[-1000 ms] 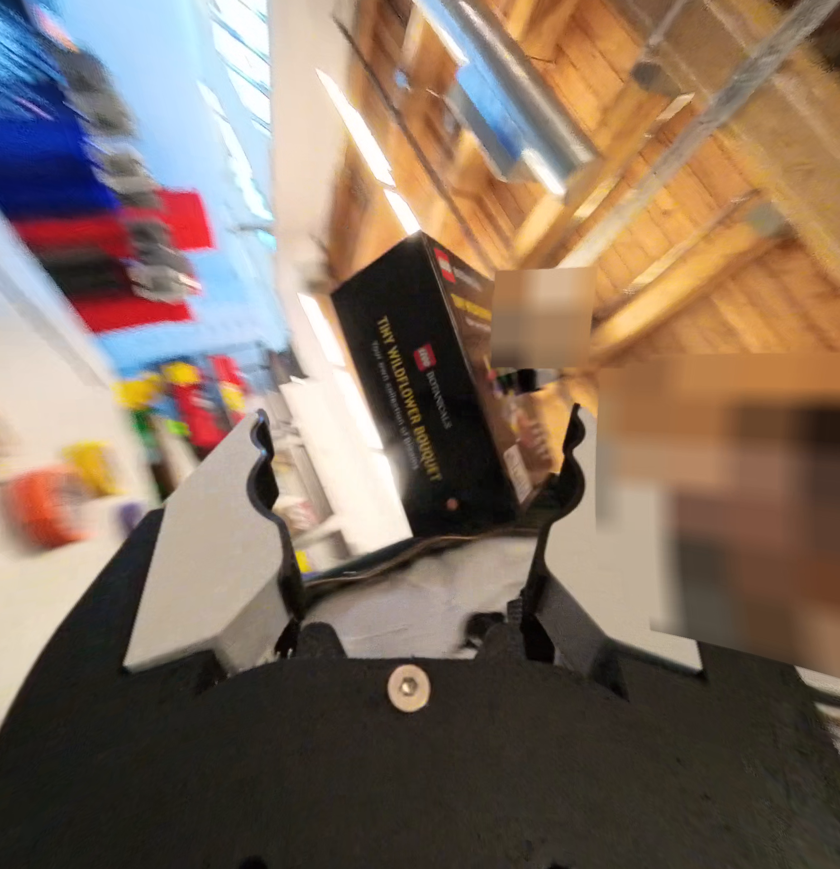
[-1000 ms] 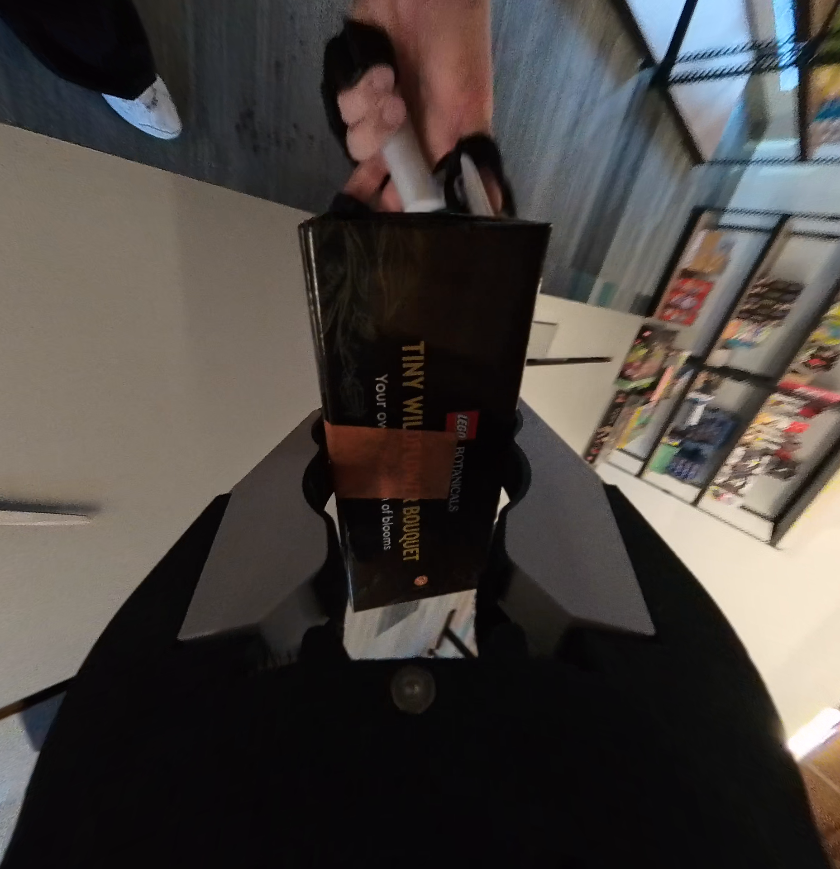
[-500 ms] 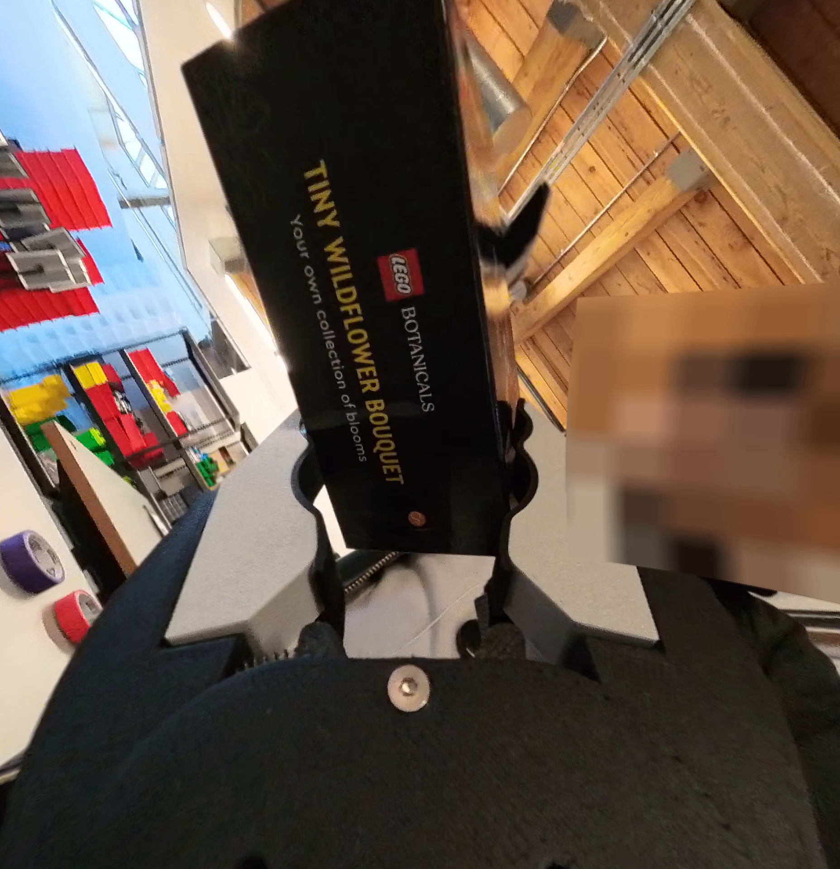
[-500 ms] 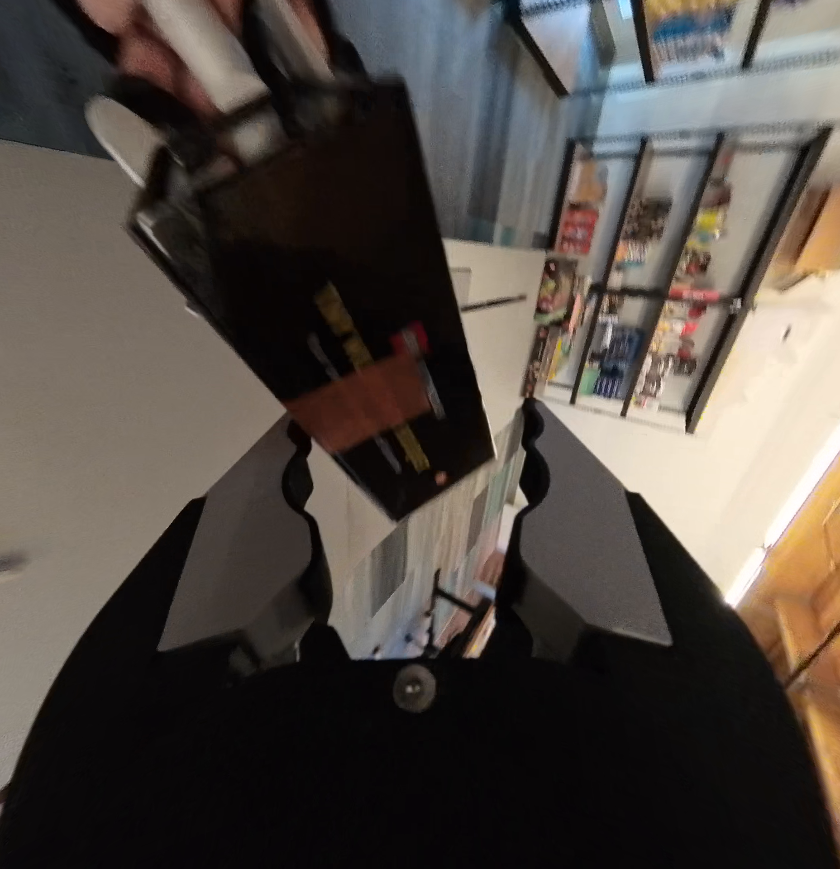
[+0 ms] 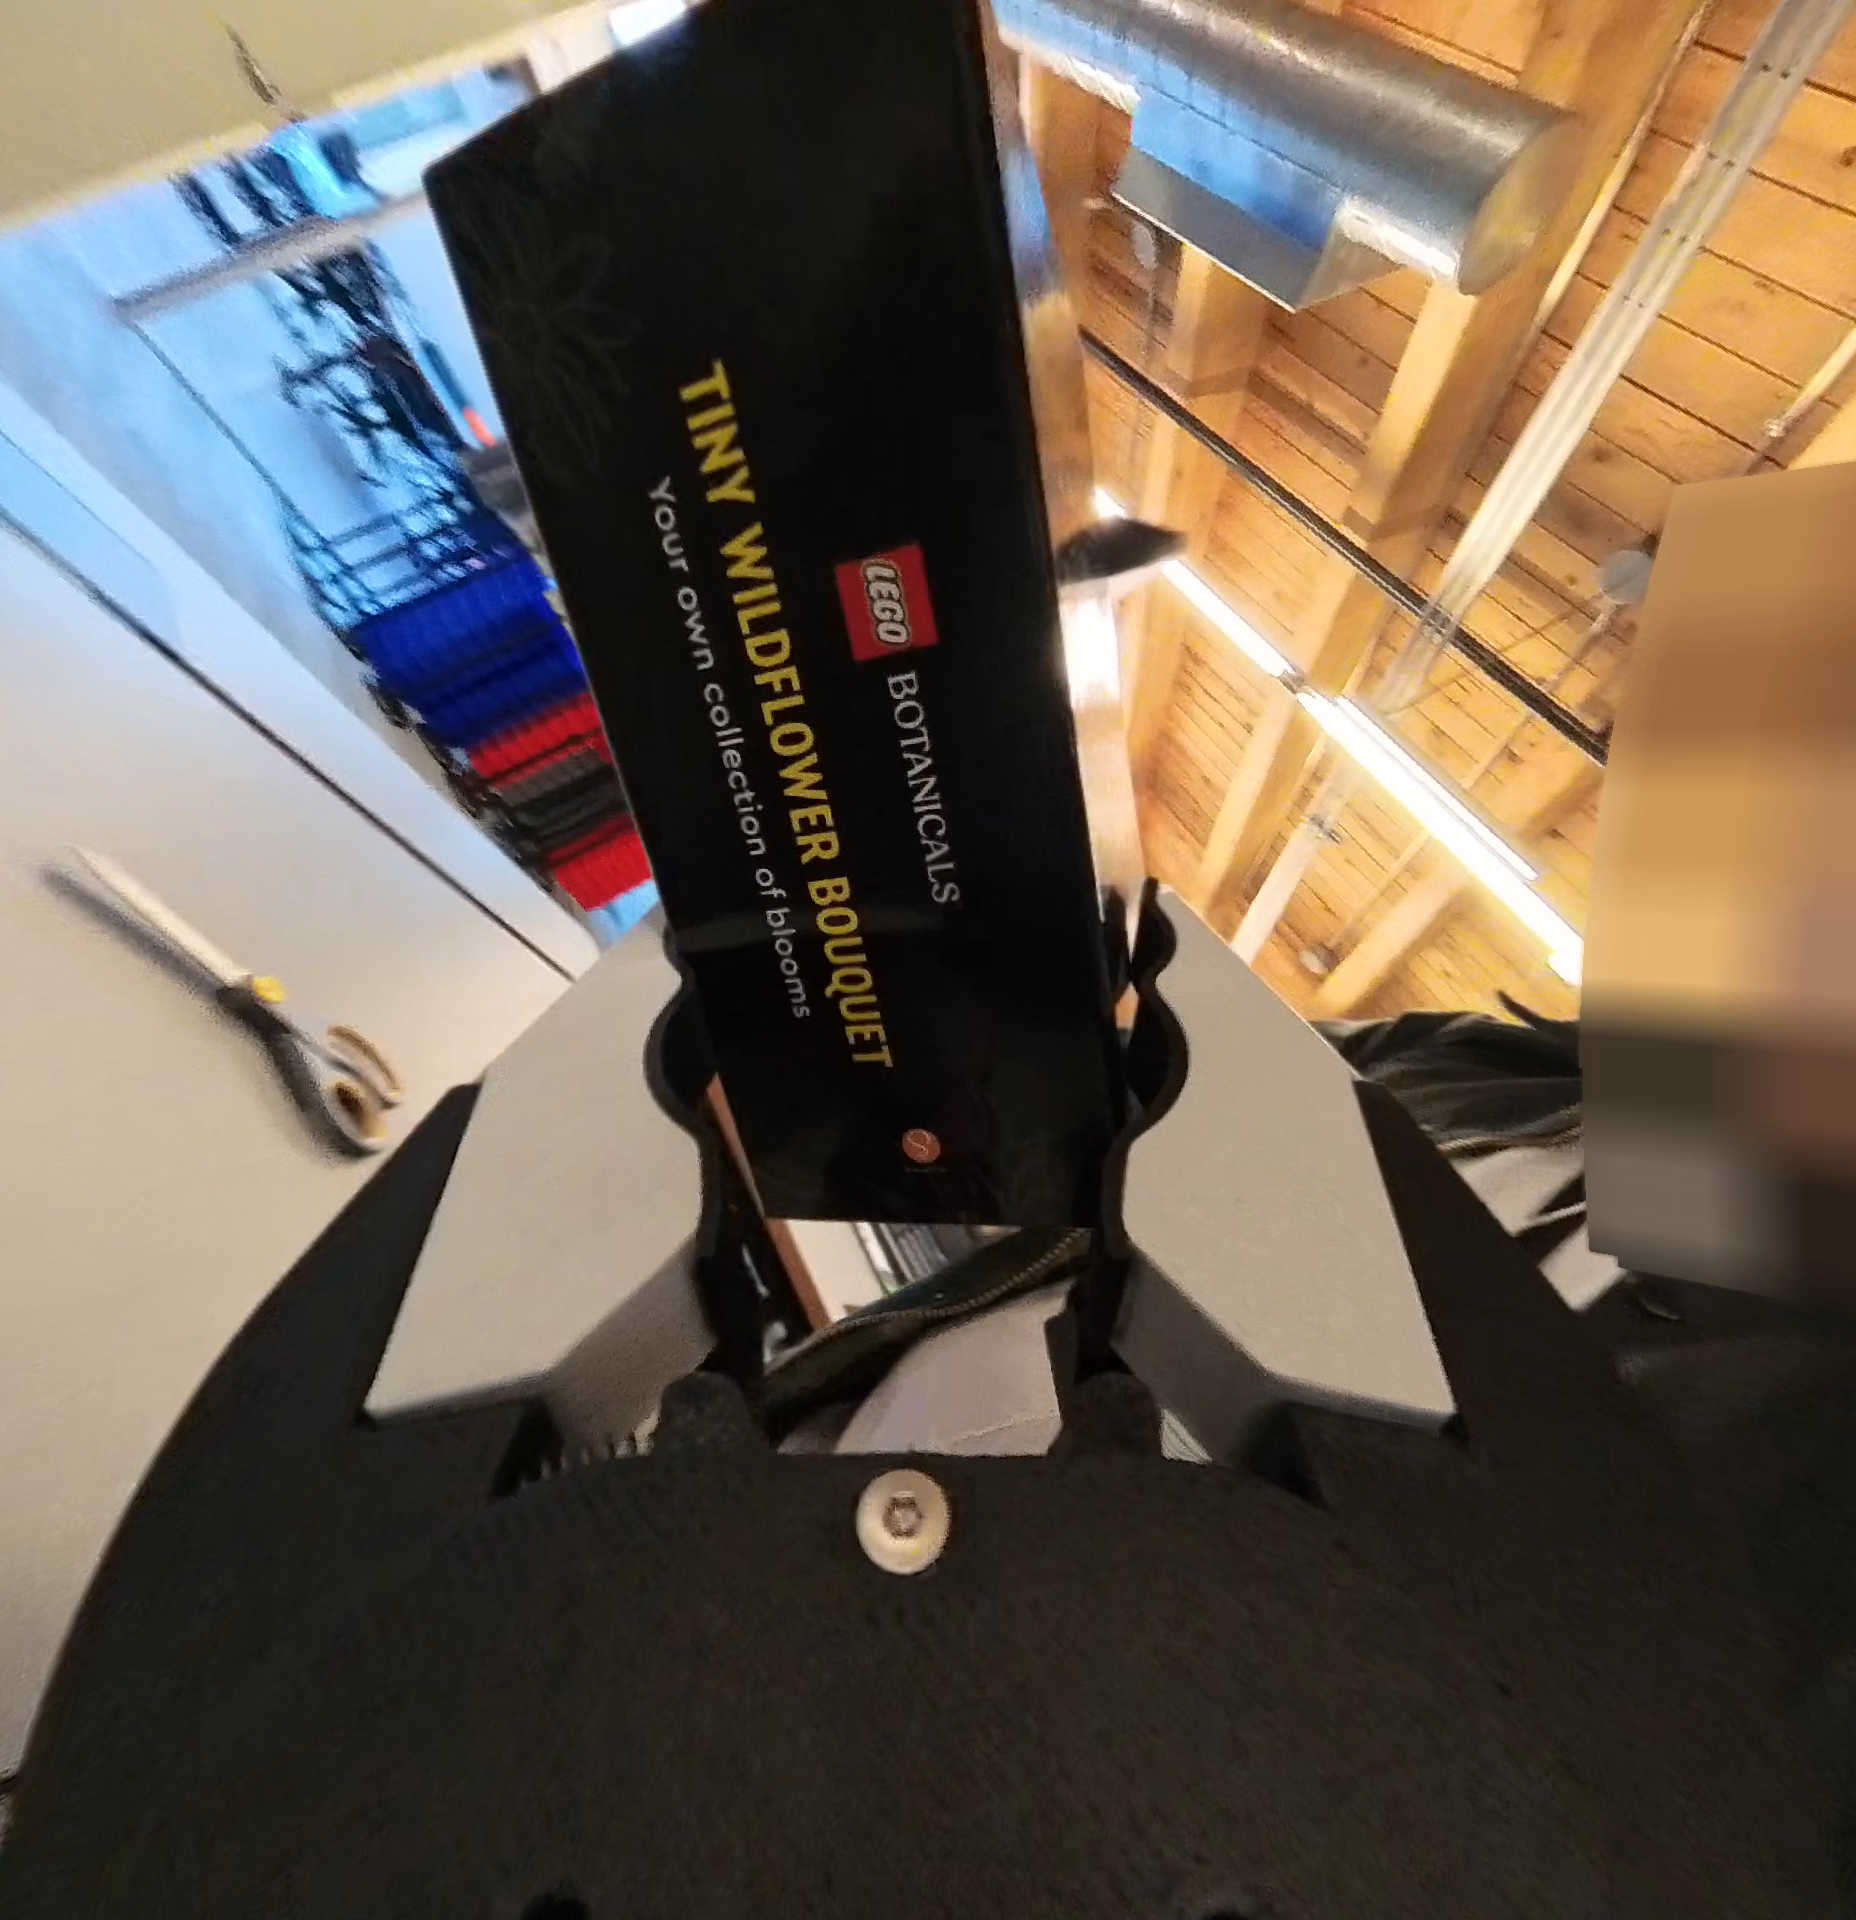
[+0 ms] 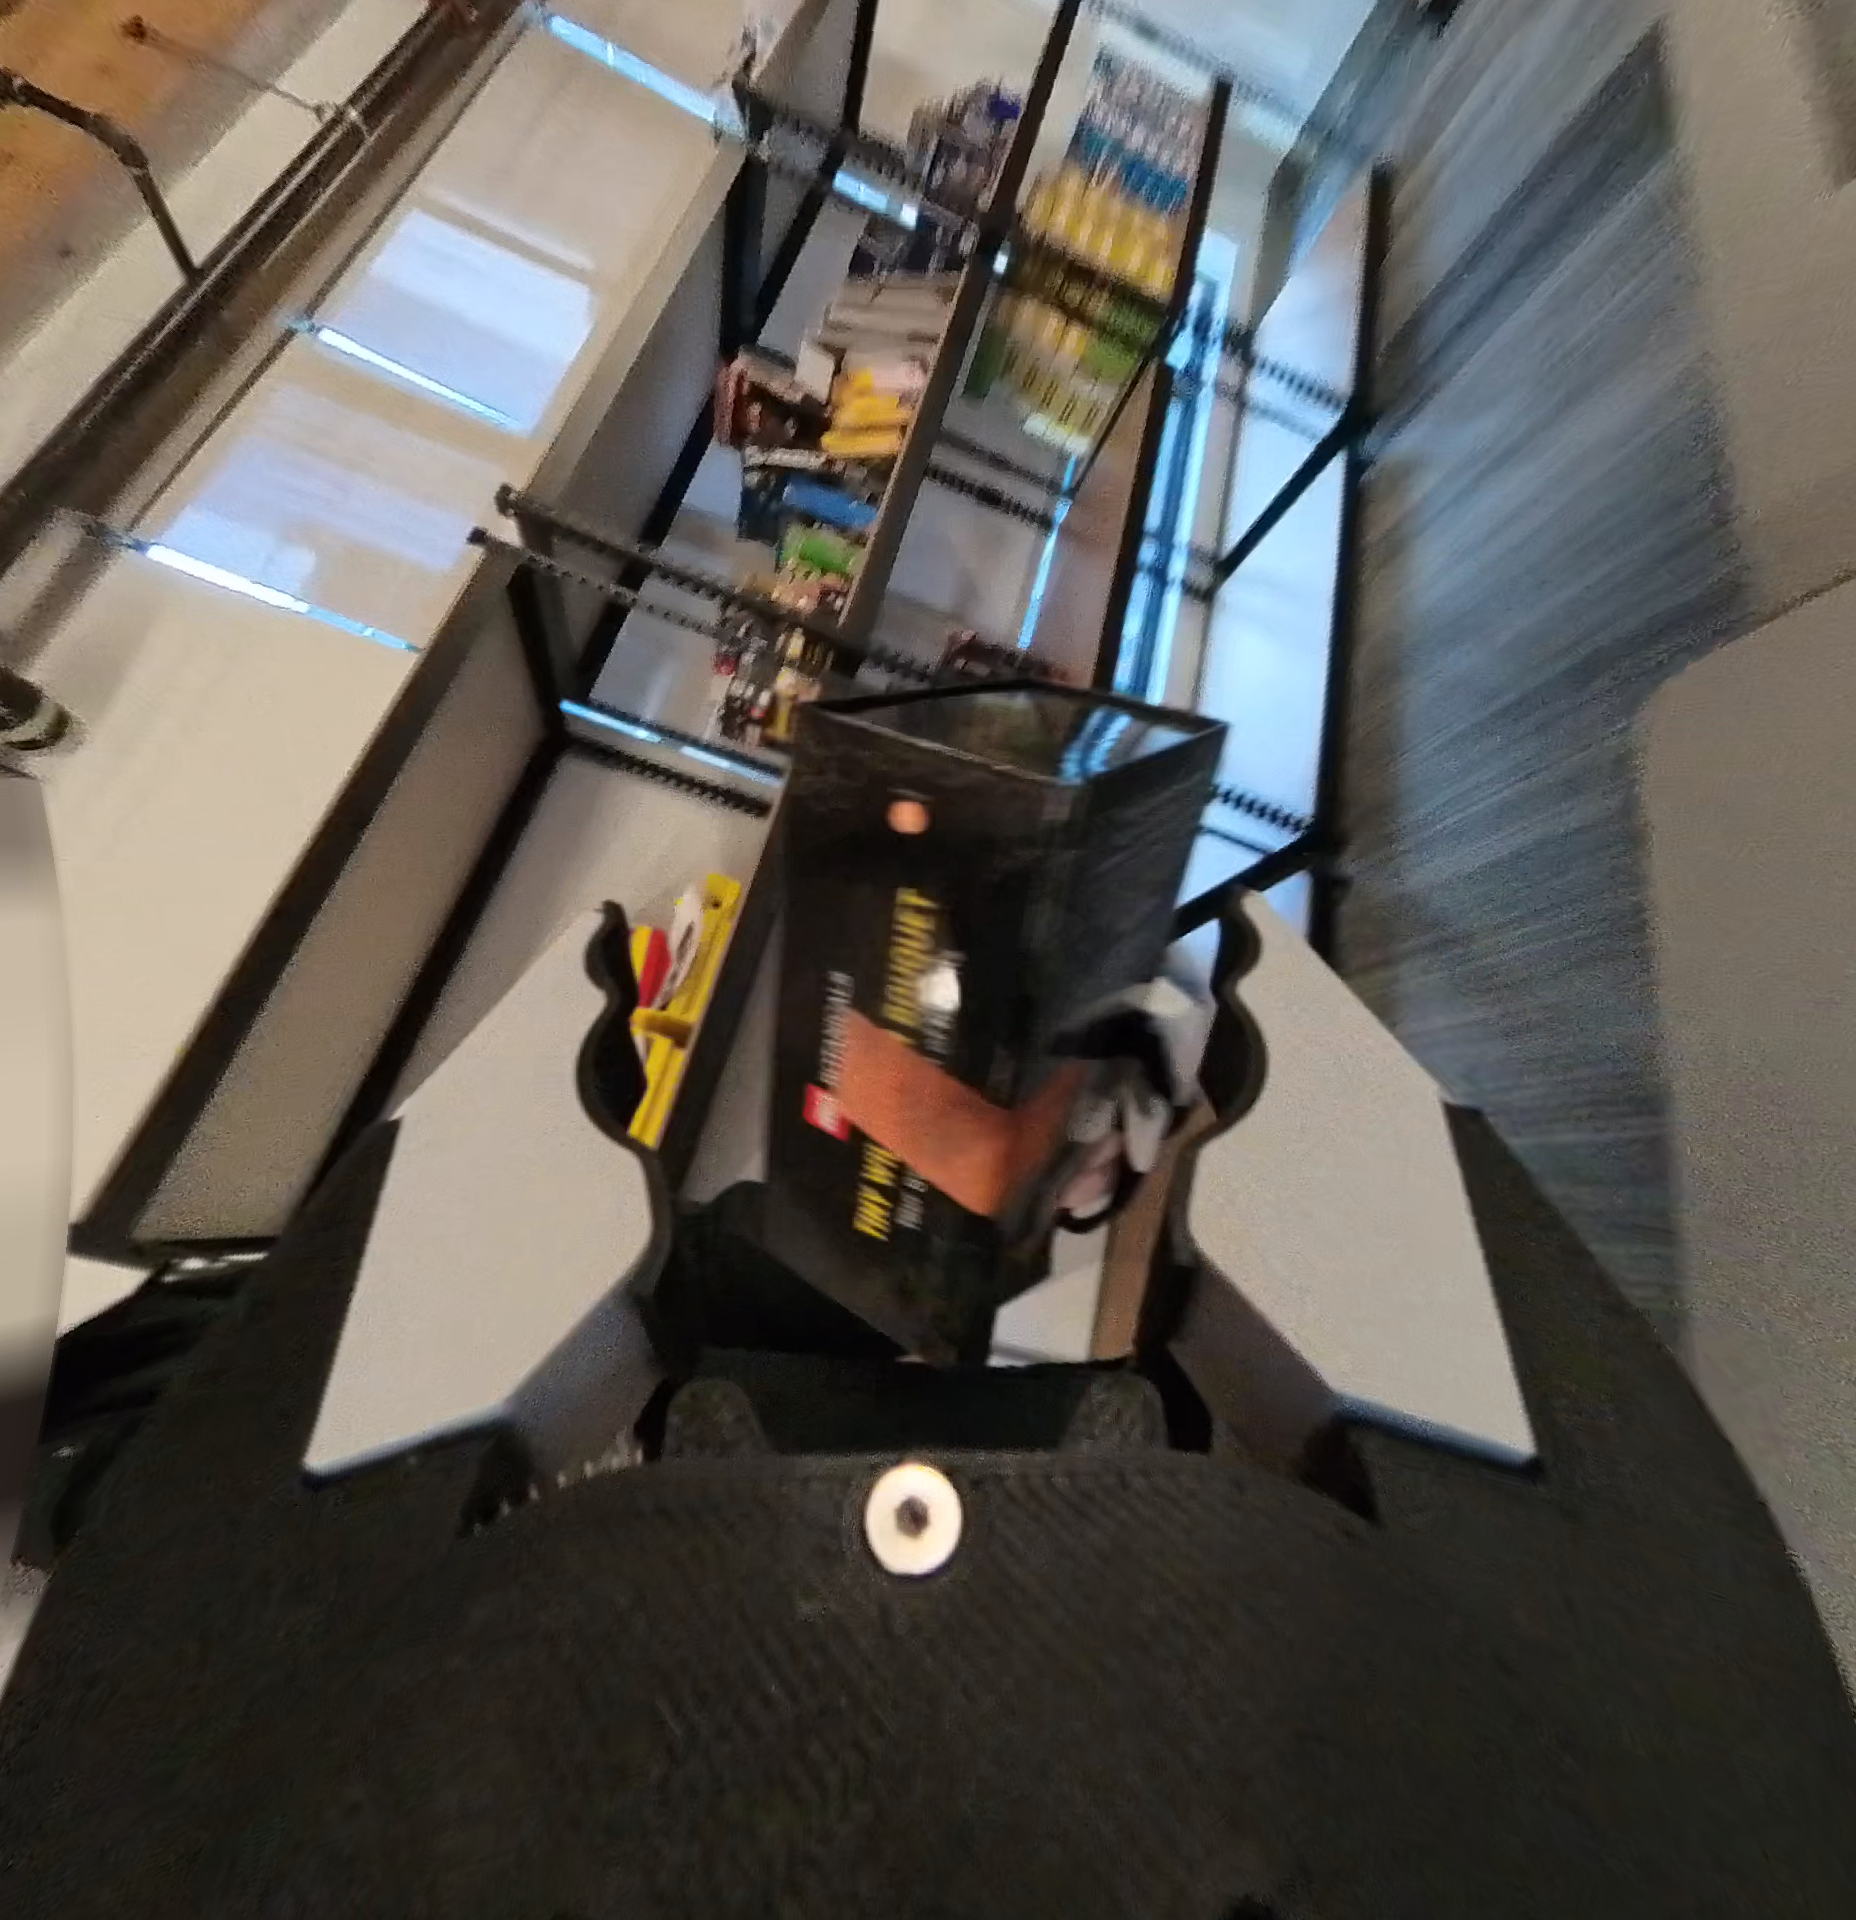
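Now my left hand-held gripper (image 5: 908, 1049) is clamped on the tall black box (image 5: 799, 623). My right hand-held gripper (image 6: 919, 1023) gapes wide, touching nothing; scissors (image 5: 249, 997) lie on the worktop (image 5: 124, 1195).

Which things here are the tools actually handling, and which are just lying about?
Handled:
- black box, clamped in the left tool
- right tool, open, with the box showing between its fingers, not gripped

Lying about:
- scissors on the white table
- yellow holder
- stocked shelving
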